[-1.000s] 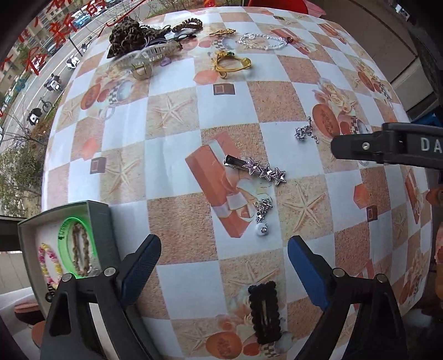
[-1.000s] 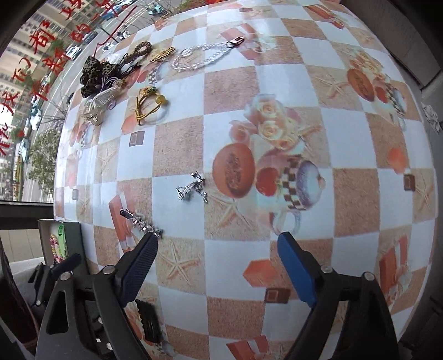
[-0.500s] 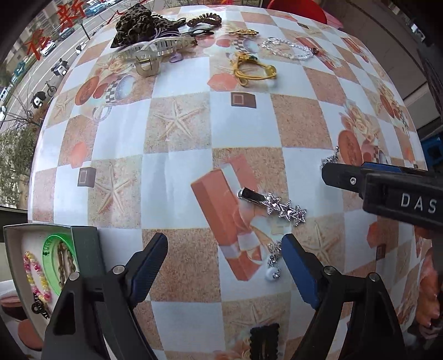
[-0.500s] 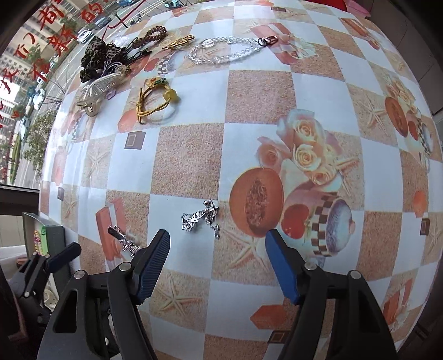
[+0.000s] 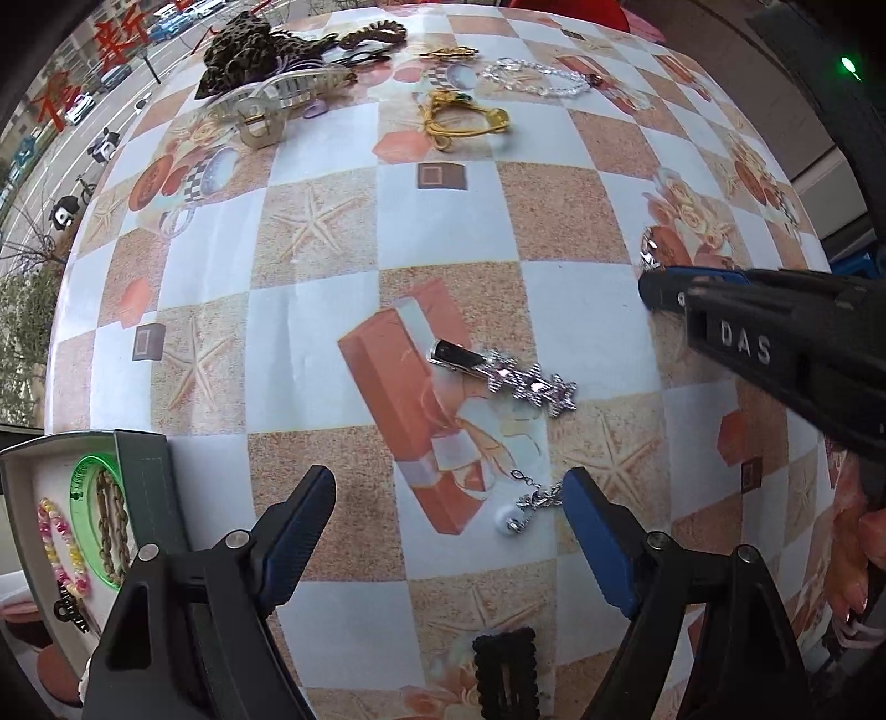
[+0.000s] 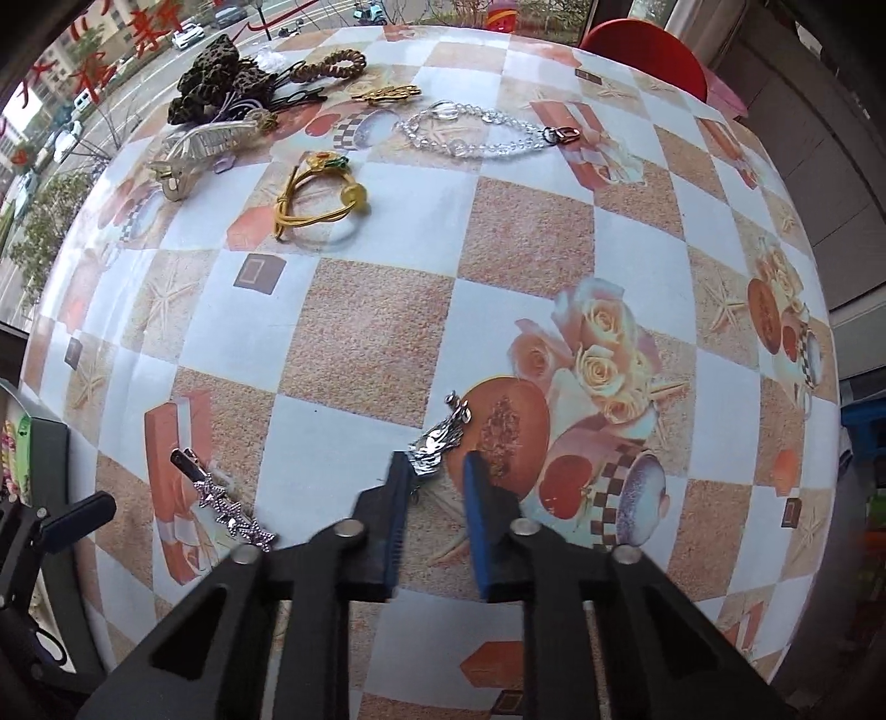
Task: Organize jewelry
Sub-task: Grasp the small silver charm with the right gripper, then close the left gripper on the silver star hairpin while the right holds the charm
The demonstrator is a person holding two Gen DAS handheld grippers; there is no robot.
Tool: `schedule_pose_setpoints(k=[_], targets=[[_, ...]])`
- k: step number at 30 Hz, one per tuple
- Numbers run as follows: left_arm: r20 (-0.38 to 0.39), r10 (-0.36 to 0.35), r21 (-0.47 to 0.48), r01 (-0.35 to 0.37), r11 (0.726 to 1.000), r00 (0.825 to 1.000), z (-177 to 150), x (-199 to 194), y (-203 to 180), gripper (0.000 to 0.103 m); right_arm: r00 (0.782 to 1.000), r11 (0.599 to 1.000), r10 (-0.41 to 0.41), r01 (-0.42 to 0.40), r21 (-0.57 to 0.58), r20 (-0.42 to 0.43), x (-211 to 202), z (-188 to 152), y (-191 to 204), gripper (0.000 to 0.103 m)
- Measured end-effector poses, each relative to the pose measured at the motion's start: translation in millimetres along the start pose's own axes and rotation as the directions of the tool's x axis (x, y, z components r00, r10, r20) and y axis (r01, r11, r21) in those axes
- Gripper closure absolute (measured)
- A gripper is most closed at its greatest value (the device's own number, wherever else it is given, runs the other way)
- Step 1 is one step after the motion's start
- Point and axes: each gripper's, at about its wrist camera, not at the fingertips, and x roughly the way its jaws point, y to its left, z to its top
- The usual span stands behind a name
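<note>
A small silver ornament (image 6: 437,440) lies on the checked tablecloth (image 6: 382,338) and is caught at the tips of my right gripper (image 6: 434,471). Its jaws are closing and stand nearly together. In the left wrist view the right gripper (image 5: 650,285) comes in from the right, with the ornament (image 5: 648,252) poking out past its tip. My left gripper (image 5: 448,487) points straight down, its jaws wide but closing. A pearl drop earring (image 5: 520,512) lies between them, close to the right finger and untouched. A silver star hair clip (image 5: 504,376) lies just beyond.
An open grey-green box (image 5: 144,471) with a green bangle and bead bracelets stands at the lower left. A black snap clip (image 5: 506,670) lies near the front edge. At the far side lie a leopard scrunchie (image 5: 238,50), a clear claw clip (image 5: 277,99), a yellow hair tie (image 5: 459,116) and a crystal chain (image 5: 537,77).
My right gripper came down over the silver ornament and its jaws closed from wide to nearly together around it. My left jaws narrowed a little, and the pearl earring now lies between them.
</note>
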Motion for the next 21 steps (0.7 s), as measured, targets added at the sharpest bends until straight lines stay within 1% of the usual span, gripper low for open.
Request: schedule_pose_setpoints(k=[1, 2, 8, 11, 12, 13, 14, 15, 17, 18, 19, 20, 21], targets=[[-0.001, 0.0, 0.007, 0.0, 1.0, 1.0, 0, -1, -3, 0.024, 1.0, 1.0, 0.006, -0.006, 0.01, 0.002, 0, 0, -1, 0.093], [-0.004, 0.005, 0.017, -0.005, 1.0, 1.0, -1, -2, -6, 0.025, 1.0, 1.0, 0.007, -0.007, 0.011, 0.004, 0, -1, -3, 0.094], [0.003, -0.02, 0.042, 0.019, 0.999, 1.0, -7, -11, -18, 0.025, 1.0, 1.0, 0.019, -0.019, 0.019, 0.01, 3, 1, -7, 0.094], [-0.01, -0.009, 0.076, 0.01, 0.997, 1.0, -10, -7, -26, 0.025, 1.0, 1.0, 0.021, -0.021, 0.02, 0.01, 2, -1, -10, 0.095], [-0.015, -0.005, 0.085, 0.007, 0.996, 1.0, -13, -5, -28, 0.028, 1.0, 0.999, 0.024, -0.025, 0.024, 0.01, 2, 0, -9, 0.095], [-0.021, -0.001, 0.093, 0.003, 0.996, 1.0, -14, -3, -31, 0.038, 0.999, 0.999, 0.031, -0.031, 0.031, 0.01, 2, 0, -10, 0.095], [-0.03, 0.005, 0.099, -0.002, 0.995, 1.0, -18, 0, -37, 0.046, 0.999, 0.998, 0.039, -0.039, 0.039, 0.01, 2, 0, -12, 0.095], [-0.037, 0.005, 0.101, -0.001, 0.995, 0.999, -18, 2, -39, 0.048, 0.999, 0.998, 0.042, -0.042, 0.048, 0.009, -1, 0, -19, 0.095], [-0.04, 0.013, 0.107, -0.009, 0.994, 0.999, -20, 6, -43, 0.061, 0.999, 0.996, 0.048, -0.049, 0.069, 0.007, -3, -1, -25, 0.095], [-0.032, 0.026, 0.116, -0.023, 0.993, 0.999, -21, 5, -45, 0.064, 0.999, 0.995, 0.052, -0.052, 0.08, 0.005, -3, 0, -26, 0.095], [-0.027, 0.025, 0.125, -0.021, 0.992, 0.999, -21, 6, -45, 0.072, 0.998, 0.994, 0.058, -0.058, 0.092, 0.003, -4, -1, -29, 0.095], [-0.025, 0.019, 0.13, -0.016, 0.991, 1.0, -21, 5, -46, 0.085, 0.998, 0.992, 0.064, -0.064, 0.105, 0.002, -6, -2, -32, 0.095], [-0.026, 0.013, 0.13, -0.01, 0.991, 1.0, -21, 5, -47, 0.092, 0.998, 0.991, 0.07, -0.07, 0.116, 0.0, -7, -3, -35, 0.095]])
